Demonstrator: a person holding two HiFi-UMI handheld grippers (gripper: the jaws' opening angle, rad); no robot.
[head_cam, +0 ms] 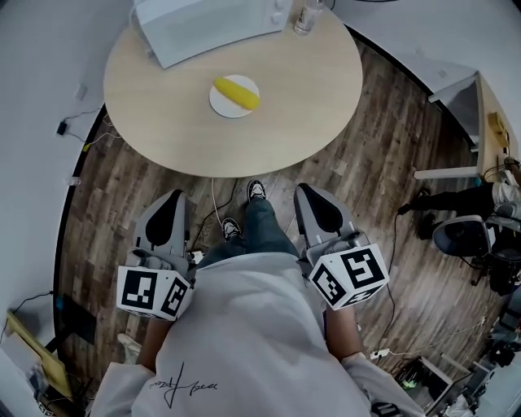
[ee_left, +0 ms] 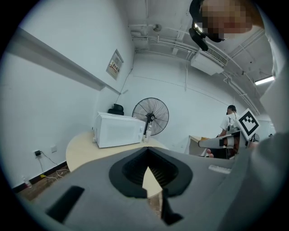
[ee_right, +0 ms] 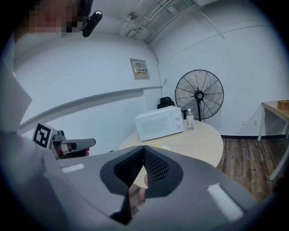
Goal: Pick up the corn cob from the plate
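The corn cob [head_cam: 237, 93] lies slantwise on a small white plate [head_cam: 218, 104] near the middle of the round desk [head_cam: 313, 89], and only the head view shows it whole. In the right gripper view, just a pale yellow sliver [ee_right: 157, 146] peeps over the tips, too small to tell cob from plate. At the desk's far edge stand a white microwave [head_cam: 203, 24] and, beside it, a clear bottle [head_cam: 307, 15]. Both gripper views show these 2 from the side, with a standing fan [ee_left: 151, 115] behind the desk that the head view does not take in. The head view places both tools low at the person's waist, over the wooden floor [head_cam: 366, 163] and well apart from the desk, 1 on each side of the legs [head_cam: 262, 226]. The left tongs [head_cam: 173, 198] are closed tip to tip with nothing between them, as the left gripper view makes plain. The right tongs [head_cam: 307, 191] are closed and empty too. The left gripper view catches the right tool's marker cube [ee_left: 249, 122] and, far back, another person [ee_left: 230, 121] in a white top.
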